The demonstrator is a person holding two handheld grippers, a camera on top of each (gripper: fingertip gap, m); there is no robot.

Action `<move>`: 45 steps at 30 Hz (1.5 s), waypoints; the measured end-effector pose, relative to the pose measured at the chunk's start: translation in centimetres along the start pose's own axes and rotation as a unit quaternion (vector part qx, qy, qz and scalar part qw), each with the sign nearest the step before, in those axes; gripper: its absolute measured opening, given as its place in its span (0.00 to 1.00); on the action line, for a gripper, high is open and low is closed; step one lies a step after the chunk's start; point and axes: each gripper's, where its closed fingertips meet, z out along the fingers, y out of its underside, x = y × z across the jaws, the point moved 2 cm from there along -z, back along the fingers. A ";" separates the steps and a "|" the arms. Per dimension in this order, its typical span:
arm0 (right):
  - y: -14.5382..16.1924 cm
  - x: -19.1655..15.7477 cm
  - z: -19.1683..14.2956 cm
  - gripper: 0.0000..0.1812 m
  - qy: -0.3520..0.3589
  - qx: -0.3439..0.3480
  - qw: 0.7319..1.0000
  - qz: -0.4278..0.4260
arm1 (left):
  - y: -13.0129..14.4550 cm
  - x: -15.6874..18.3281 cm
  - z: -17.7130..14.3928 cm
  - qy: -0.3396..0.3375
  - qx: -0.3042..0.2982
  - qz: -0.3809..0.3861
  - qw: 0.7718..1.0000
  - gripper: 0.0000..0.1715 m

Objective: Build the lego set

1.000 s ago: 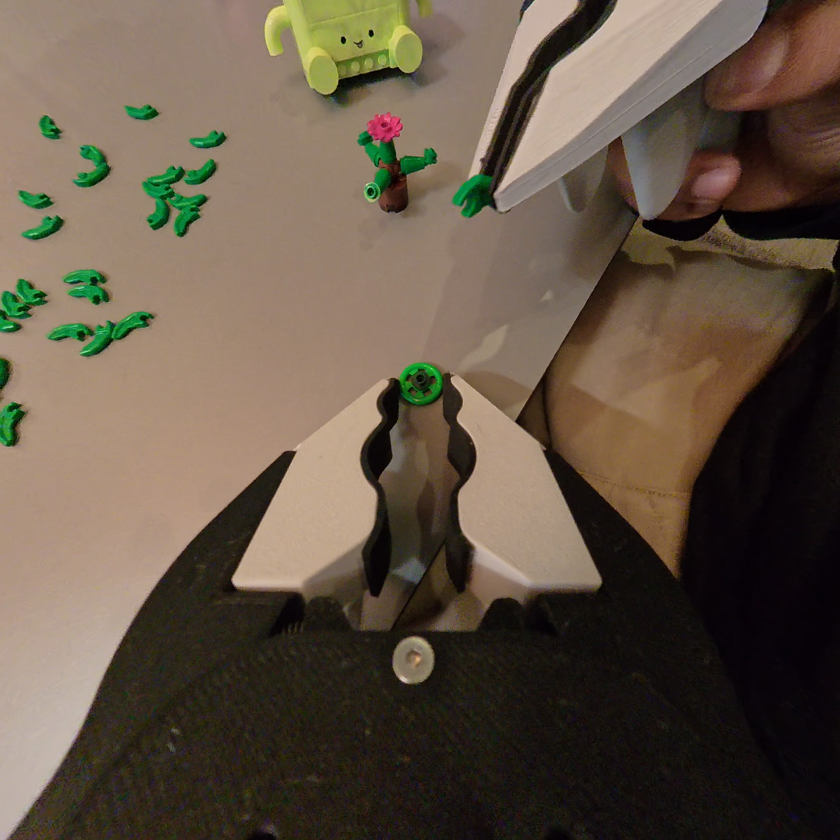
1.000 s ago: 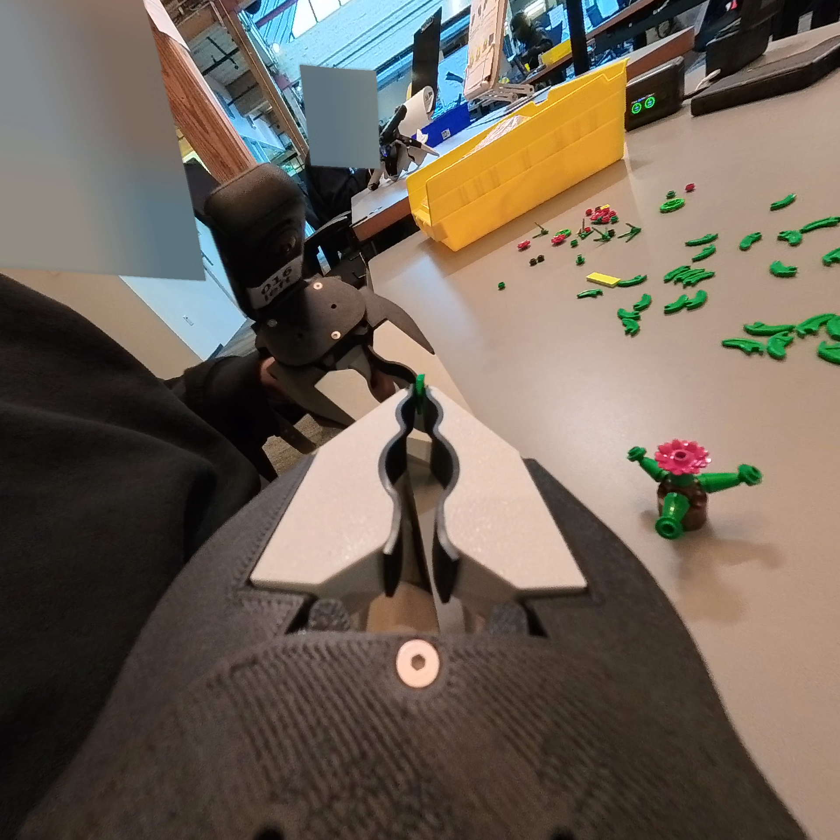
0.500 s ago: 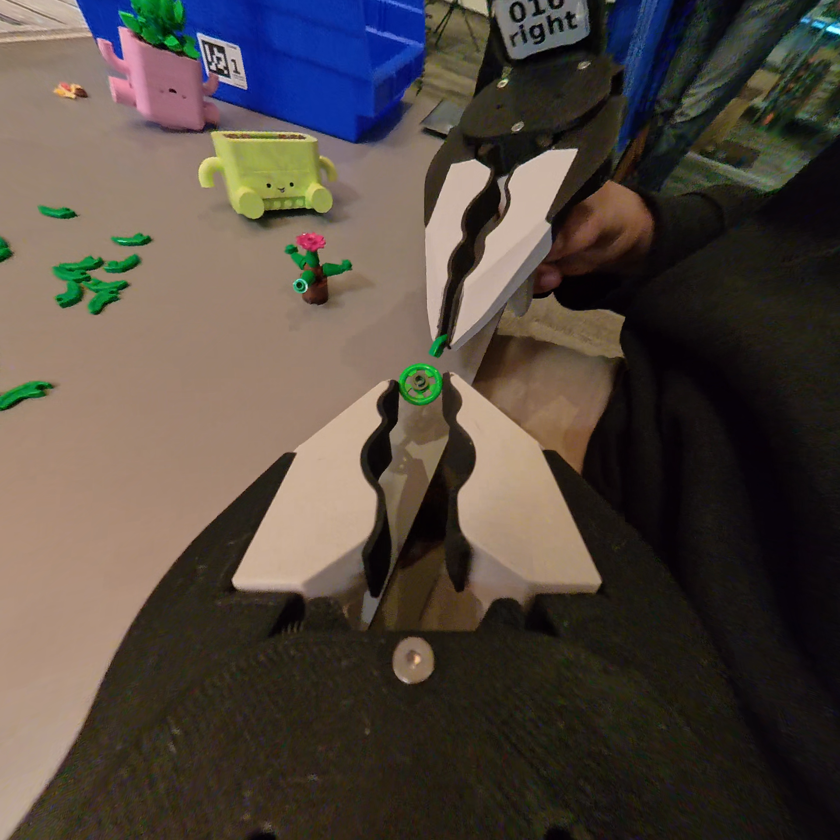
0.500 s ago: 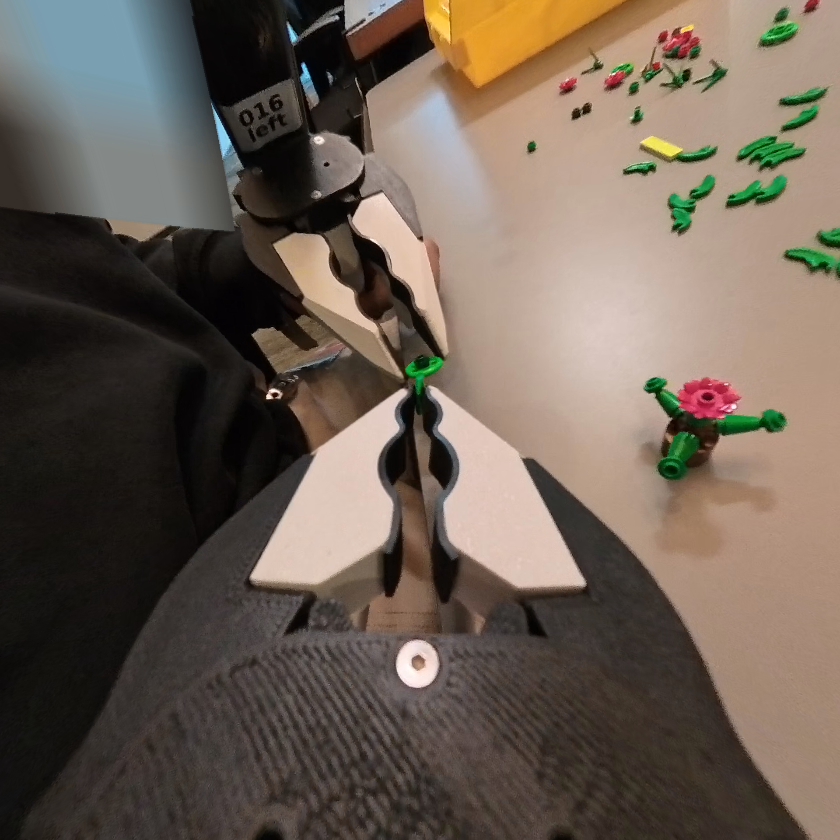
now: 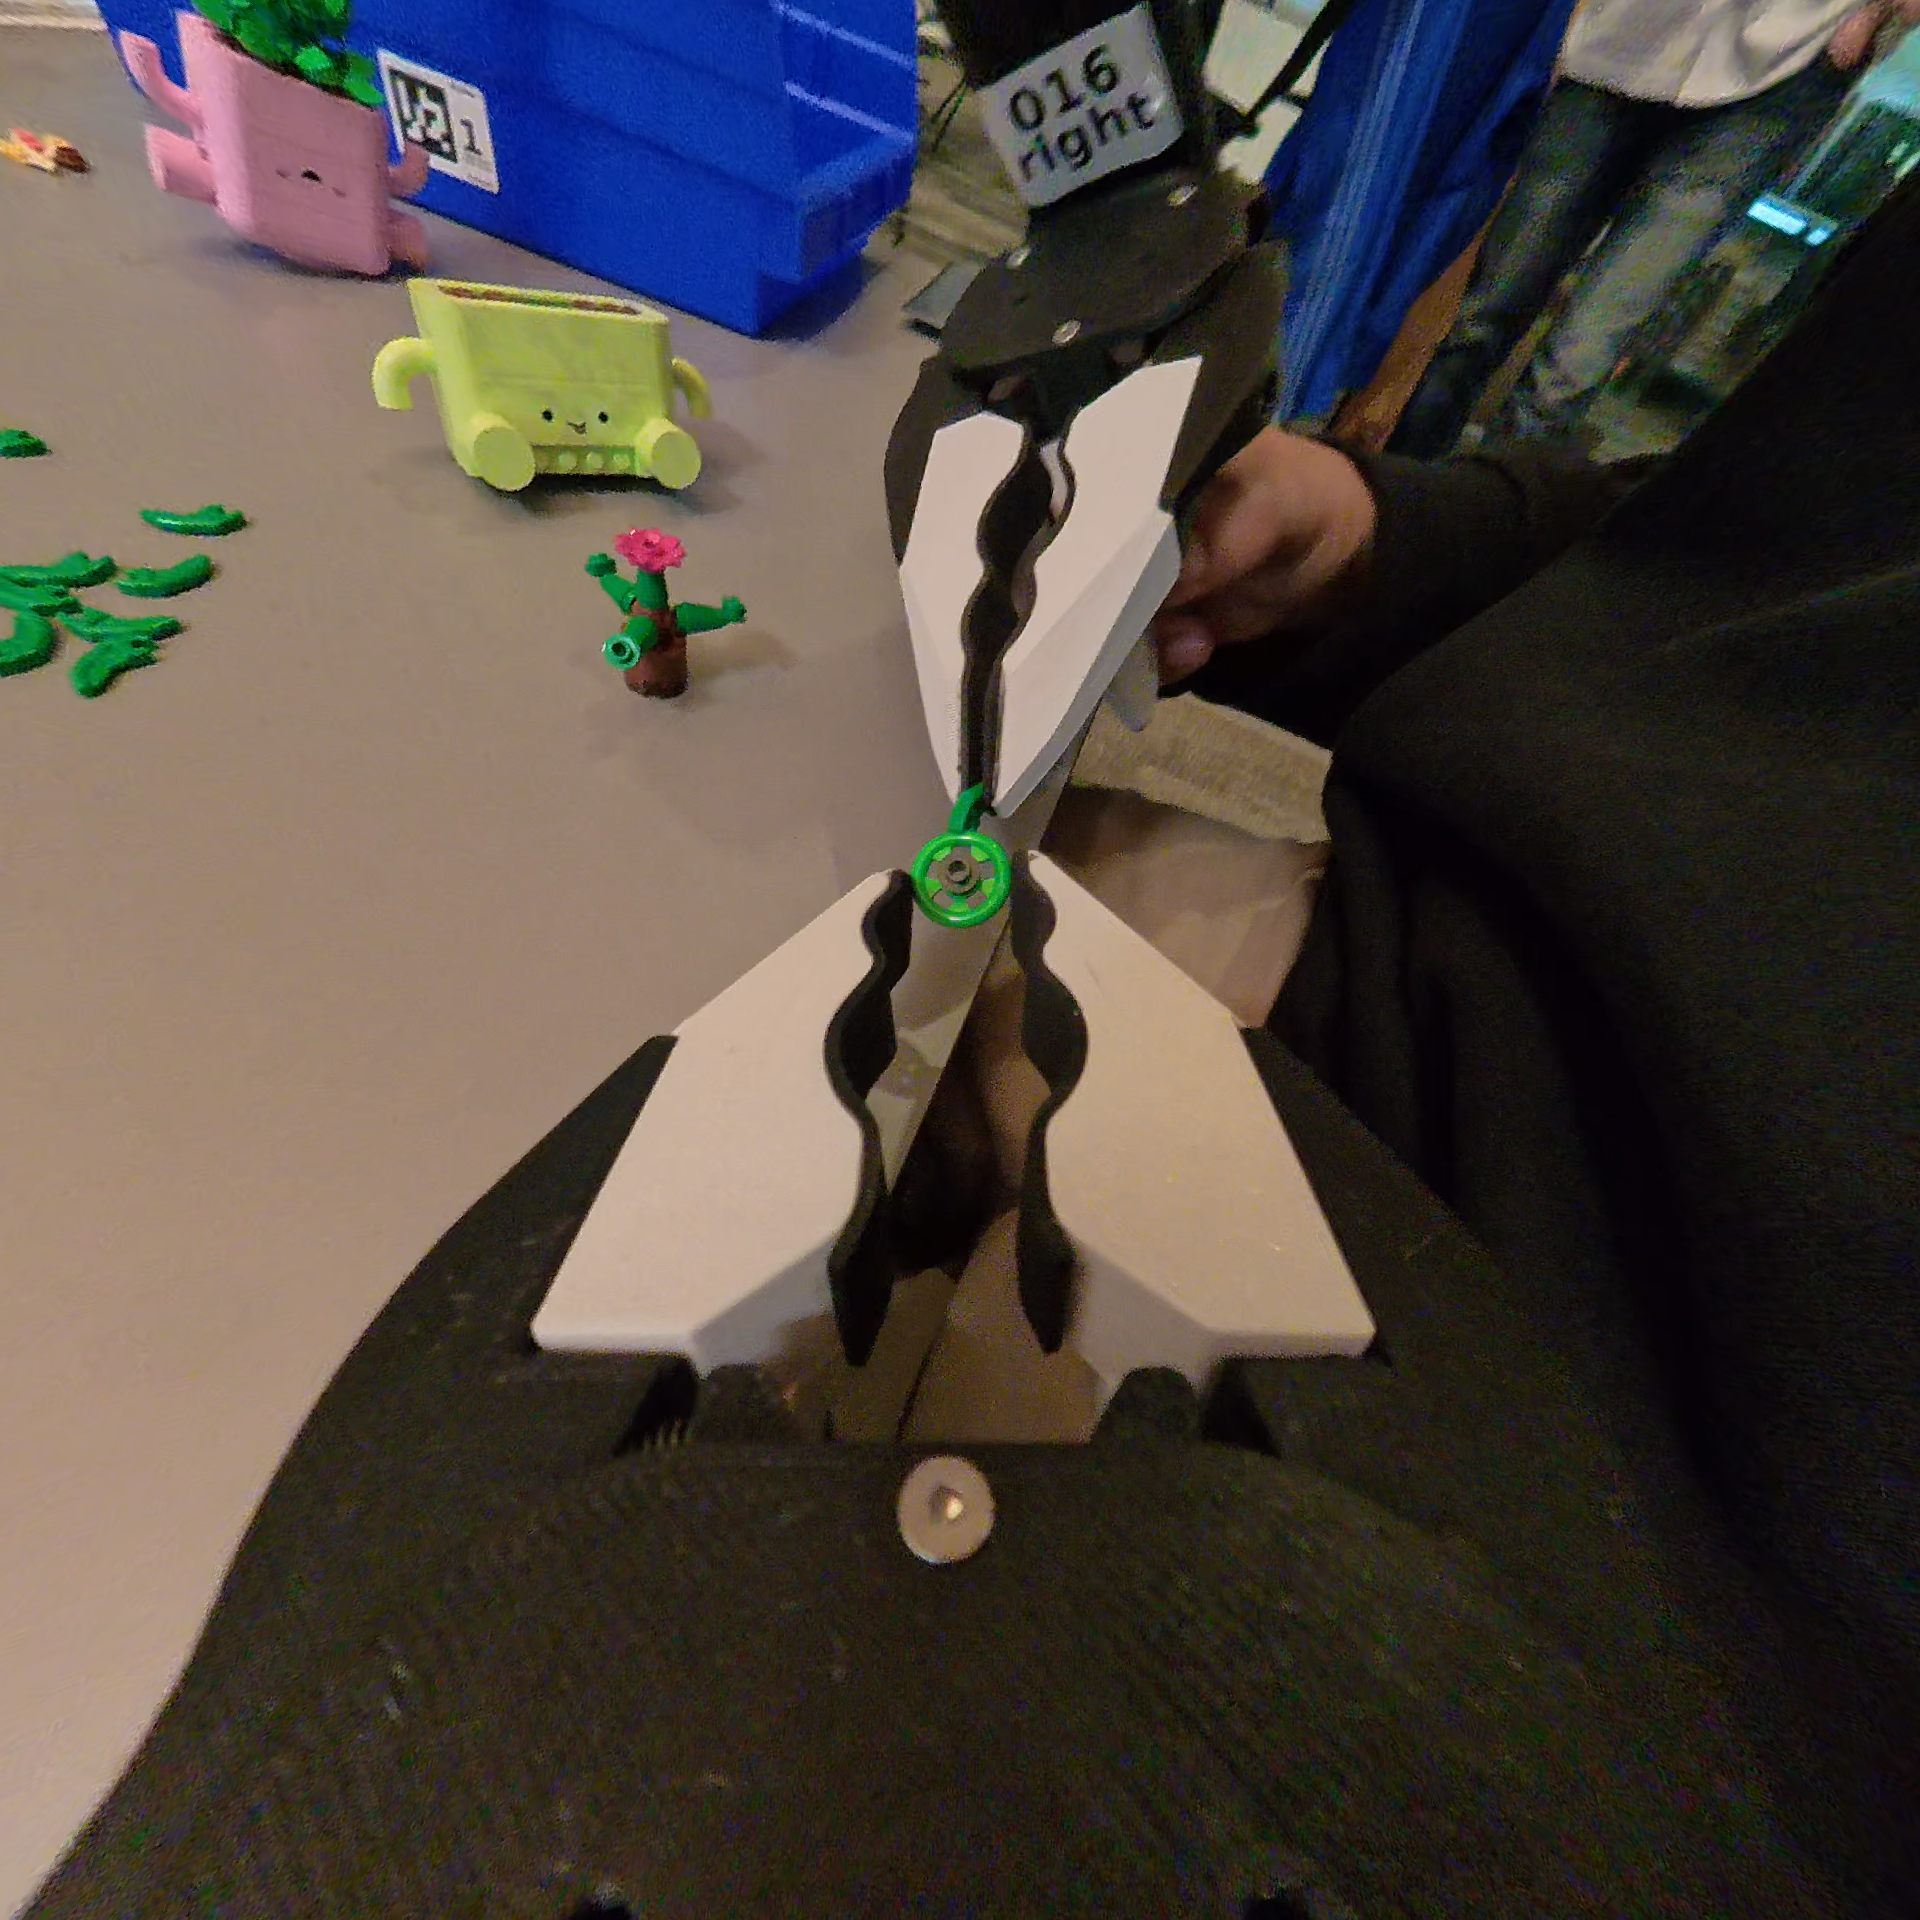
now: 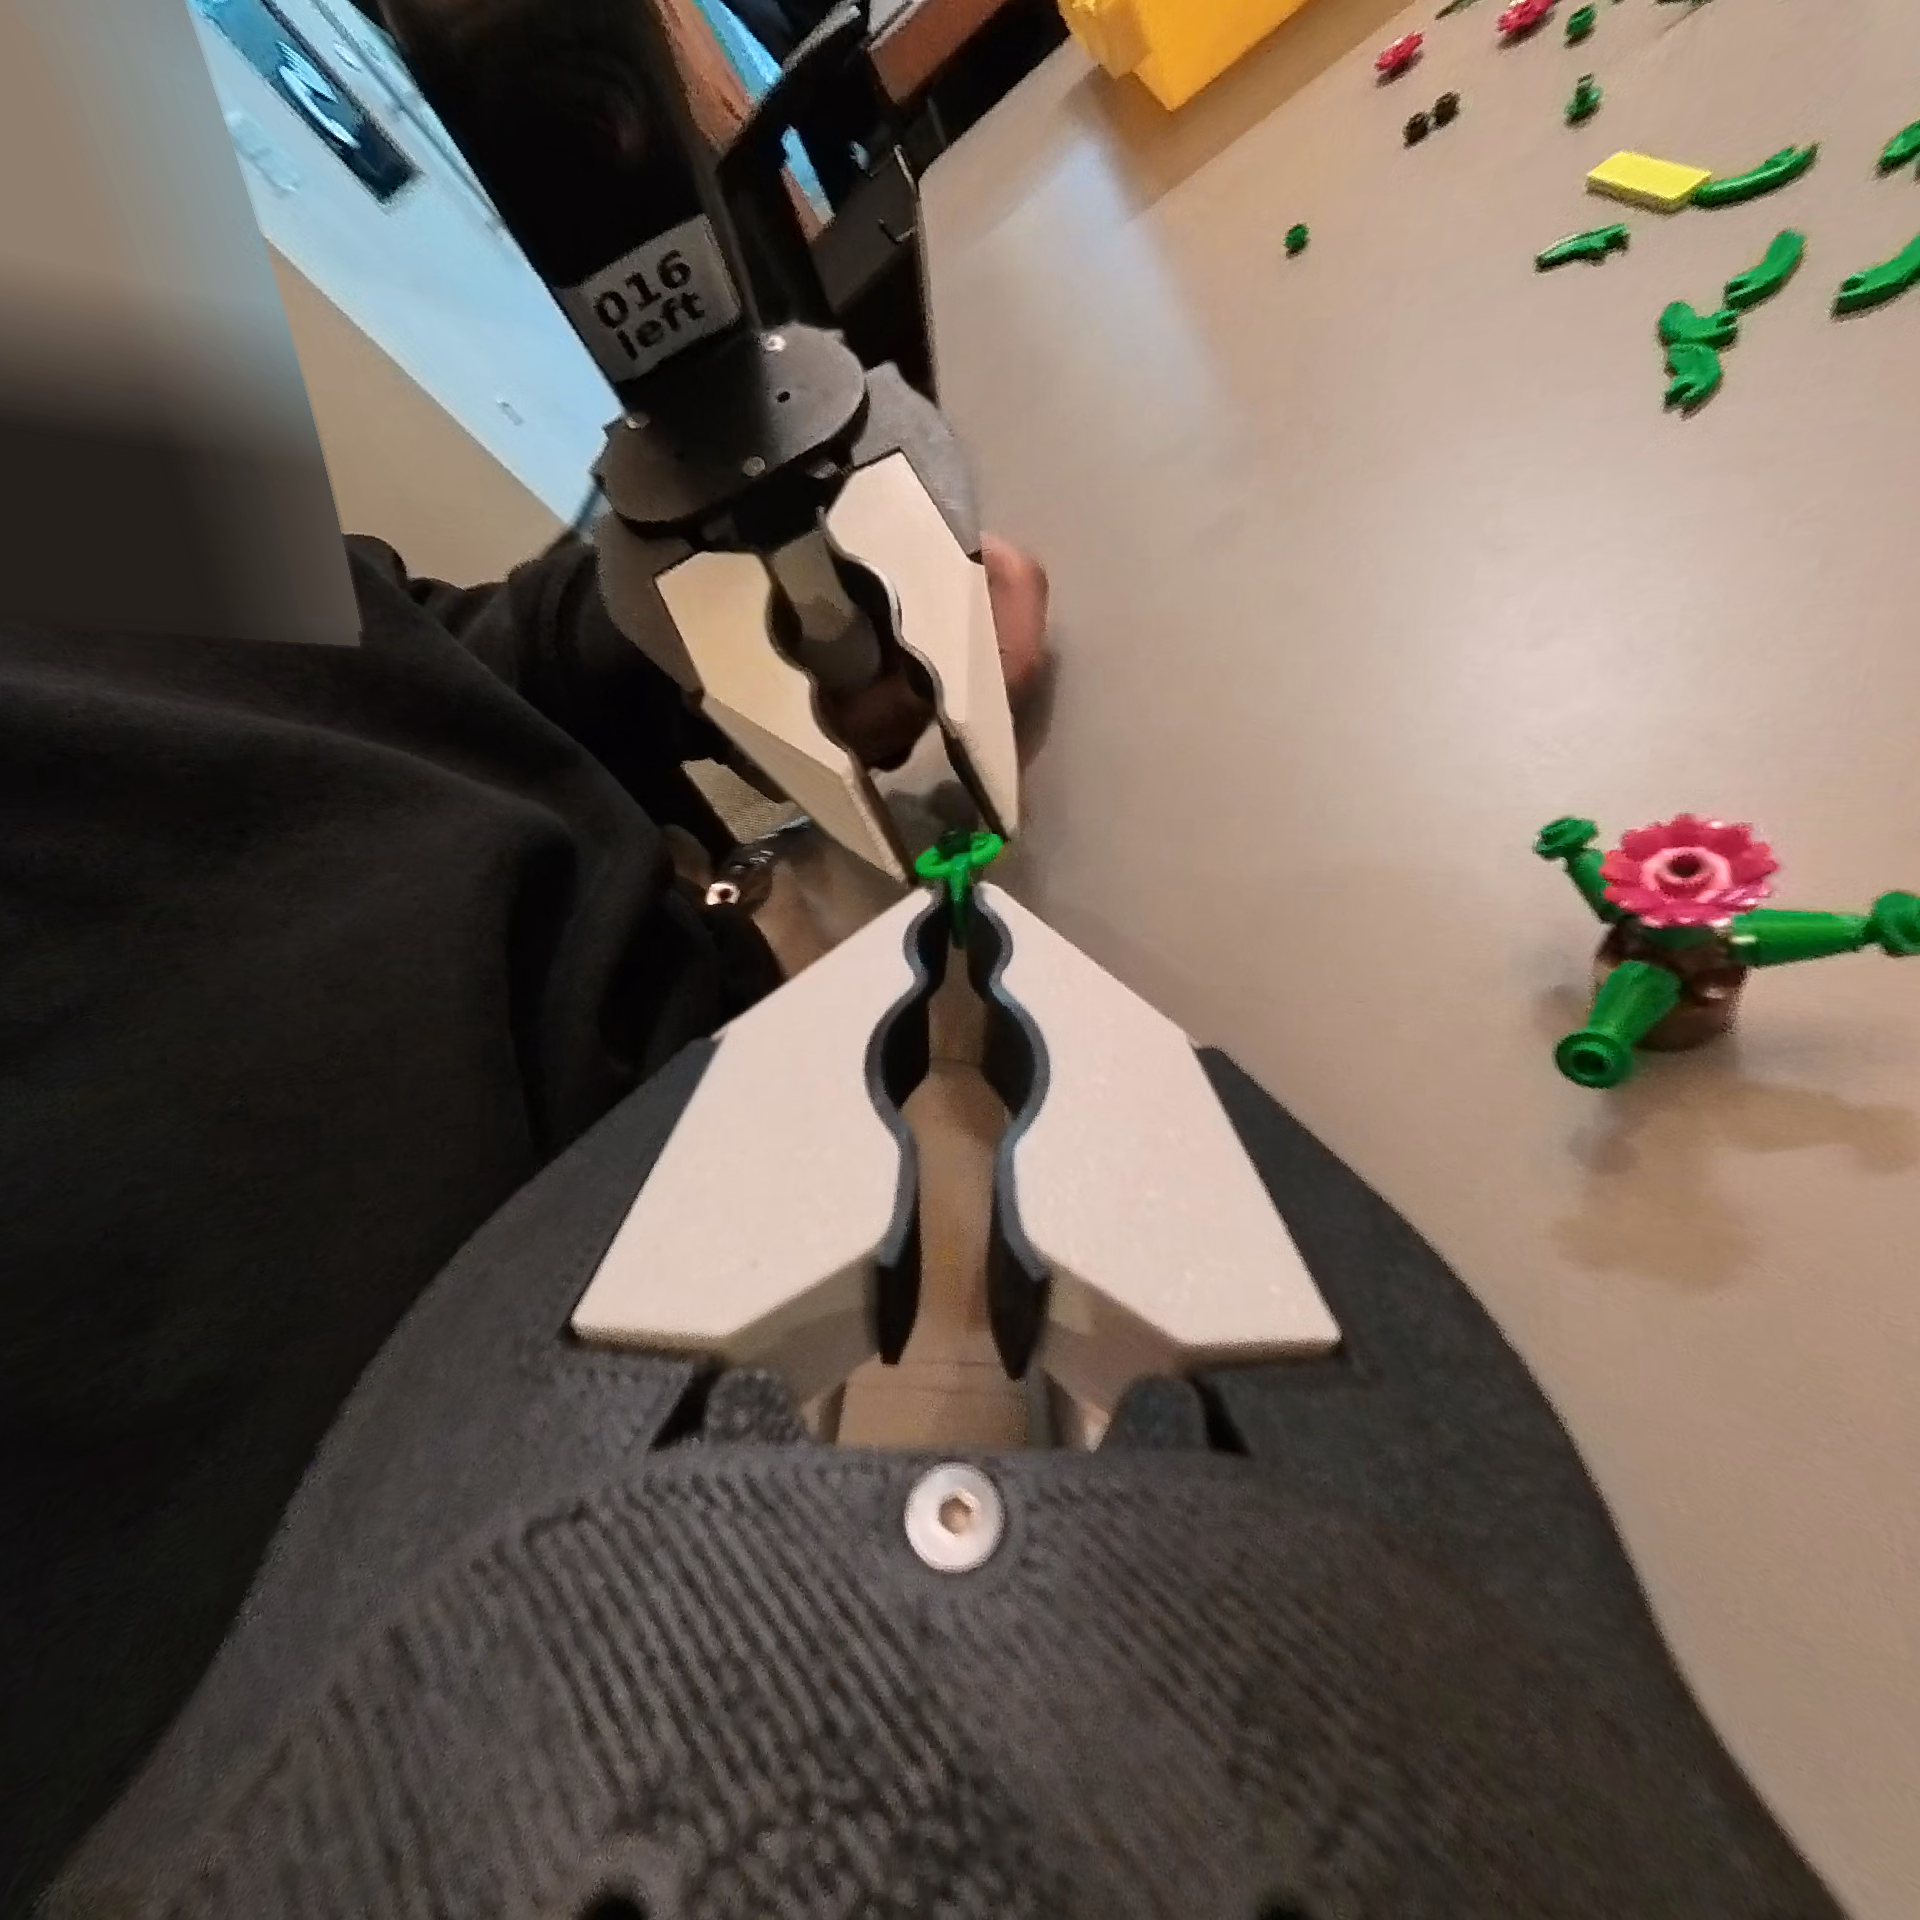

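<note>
Green ring piece (image 5: 960, 878) sits pinched at the tips of your left gripper (image 5: 958, 883), frame centre in the left wrist view, fingers narrow and clamped on its rim. Your right gripper (image 6: 954, 899) has its fingers nearly together on a small green leaf piece (image 6: 952, 906), gripped edge-on. Both tools meet tip to tip off the table edge (image 5: 873, 831), over your lap, and the leaf touches the top of the ring or sits just beside it; can't tell if it's clipped on yet.

Progress, as I judge it: early-to-mid.
- Done: pink pot (image 5: 281, 166) w/ greenery in it, upper left of the left wrist view, in front of a blue bin (image 5: 665, 135).
- Part done: yellow-green pot (image 5: 551, 384), upper left, no plant in it. Small cactus w/ pink flower (image 5: 655, 613) stands alone on the table, left of centre; same one at right edge of the right wrist view (image 6: 1704, 935).
- Left: lots of loose green leaves (image 5: 94, 623) at the left edge, more leaves (image 6: 1714, 312) plus a yellow tile (image 6: 1647, 179) and tiny bits in the upper right of the right wrist view. Yellow bin (image 6: 1174, 42) at top.

So you've got this ring-and-leaf sub-assembly barely begun, prob. many more leaves to add, then seat it somewhere.
</note>
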 end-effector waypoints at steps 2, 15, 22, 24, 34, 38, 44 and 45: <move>-0.2 -0.3 -0.2 0.00 -0.023 0.008 1.000 0.011 | -0.4 0.4 -0.1 0.015 0.013 -0.015 1.000 0.11; -0.8 -1.2 -1.1 0.00 -0.115 0.019 0.991 0.062 | -1.6 1.5 -0.1 0.072 0.053 -0.071 0.993 0.10; 0.3 -0.6 -0.6 0.00 -0.065 -0.029 0.997 0.024 | -0.4 0.5 0.7 0.009 -0.007 -0.004 1.000 0.11; 0.5 -0.7 -0.4 0.00 -0.065 -0.037 0.997 0.020 | -0.3 0.5 0.8 0.010 -0.008 -0.008 1.000 0.11; 0.6 0.2 -0.7 0.00 -0.008 -0.045 0.999 -0.001 | 0.7 -0.6 1.1 -0.035 -0.044 0.018 0.998 0.11; 1.3 1.0 -0.4 0.00 0.042 -0.071 0.996 -0.016 | 1.2 -0.9 1.5 -0.072 -0.077 0.059 0.993 0.11; 1.6 1.4 0.1 0.00 0.063 -0.095 0.993 -0.031 | 1.7 -0.8 1.8 -0.091 -0.110 0.105 0.984 0.11; 1.7 1.6 0.1 0.00 0.067 -0.103 0.992 -0.033 | 1.8 -0.9 1.8 -0.096 -0.120 0.112 0.982 0.11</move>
